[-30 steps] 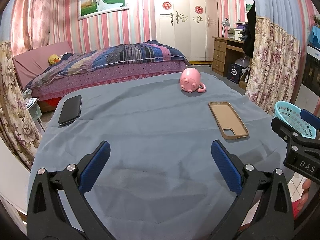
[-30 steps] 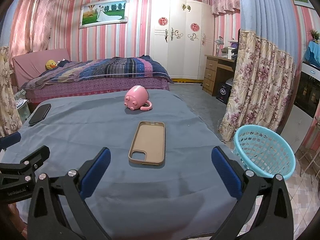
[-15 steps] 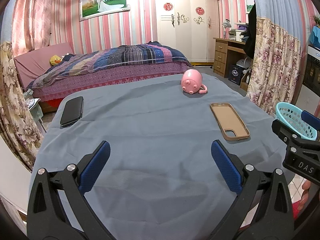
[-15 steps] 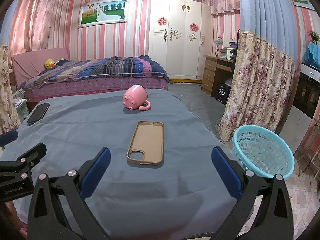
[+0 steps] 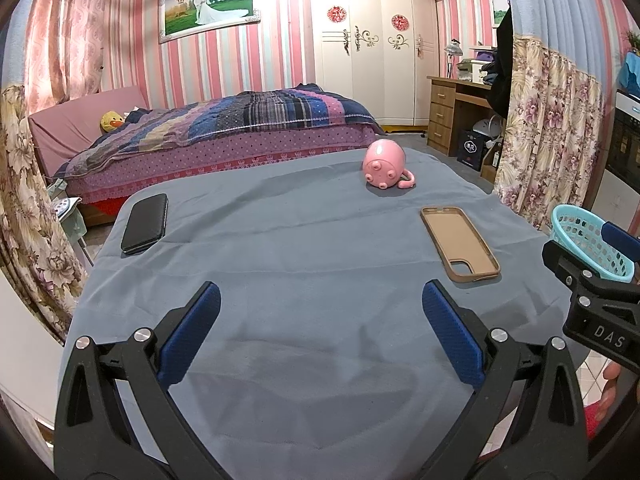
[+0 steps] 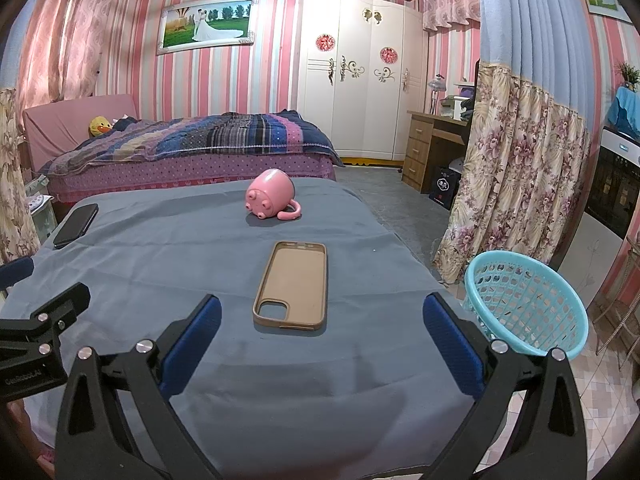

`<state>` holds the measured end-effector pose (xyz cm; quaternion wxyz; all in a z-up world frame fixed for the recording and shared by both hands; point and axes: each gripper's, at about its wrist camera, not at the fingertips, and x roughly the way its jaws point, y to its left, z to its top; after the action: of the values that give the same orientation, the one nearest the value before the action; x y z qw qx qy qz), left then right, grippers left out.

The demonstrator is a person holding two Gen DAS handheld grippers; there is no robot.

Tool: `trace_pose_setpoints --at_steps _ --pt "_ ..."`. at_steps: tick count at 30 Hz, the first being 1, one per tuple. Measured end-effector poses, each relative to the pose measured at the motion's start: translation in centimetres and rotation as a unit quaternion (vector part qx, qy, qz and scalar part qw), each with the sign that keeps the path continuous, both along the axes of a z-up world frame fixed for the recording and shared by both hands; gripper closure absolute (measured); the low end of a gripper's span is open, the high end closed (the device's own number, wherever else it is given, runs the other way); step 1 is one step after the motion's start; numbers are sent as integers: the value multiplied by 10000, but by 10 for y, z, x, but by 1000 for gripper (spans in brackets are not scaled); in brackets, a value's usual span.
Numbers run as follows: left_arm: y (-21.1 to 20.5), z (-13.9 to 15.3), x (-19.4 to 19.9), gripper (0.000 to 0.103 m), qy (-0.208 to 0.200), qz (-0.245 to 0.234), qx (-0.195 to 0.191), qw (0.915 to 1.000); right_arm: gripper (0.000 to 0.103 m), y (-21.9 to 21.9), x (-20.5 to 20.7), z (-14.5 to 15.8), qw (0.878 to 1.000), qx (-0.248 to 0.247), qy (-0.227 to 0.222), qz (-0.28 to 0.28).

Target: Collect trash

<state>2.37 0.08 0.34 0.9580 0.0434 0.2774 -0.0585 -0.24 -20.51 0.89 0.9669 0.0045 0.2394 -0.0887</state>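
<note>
A: Right wrist view — the right tongs (image 6: 322, 330) gape wide over the near edge of the surface (image 6: 192, 256), nothing between the blue pads. The tan phone case (image 6: 294, 285) lies flat at twelve o'clock, just beyond the tips. The turquoise basket (image 6: 526, 304) stands off the surface's edge at three o'clock, on the floor.

B: And the left?

A: The left tongs (image 5: 320, 330) are equally wide and empty, with bare cloth ahead. From there the case (image 5: 460, 243) sits at one o'clock, the tipped pink mug (image 5: 385, 164) further off at twelve, and the black phone (image 5: 145, 223) at ten.

B: So which step?

A: Choosing, I'd judge — nothing is gripped yet. No obvious trash shows; the case seems likeliest. Next: push forward, straddle its long sides, close, carry it to the basket.
</note>
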Motion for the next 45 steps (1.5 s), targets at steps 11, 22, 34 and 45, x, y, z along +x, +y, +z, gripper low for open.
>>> trace_pose_setpoints --at_steps 11,22,34,45 --pt "-1 0 0 5 0 -2 5 10000 5 3 0 0 10000 -8 -3 -1" --pt "-1 0 0 5 0 -2 3 10000 5 3 0 -1 10000 -16 -2 1" --pt "1 -1 0 5 19 26 16 10000 5 1 1 -1 10000 -5 -31 3" --pt "0 -1 -1 5 -23 34 33 10000 5 0 3 -2 10000 -21 -23 0"
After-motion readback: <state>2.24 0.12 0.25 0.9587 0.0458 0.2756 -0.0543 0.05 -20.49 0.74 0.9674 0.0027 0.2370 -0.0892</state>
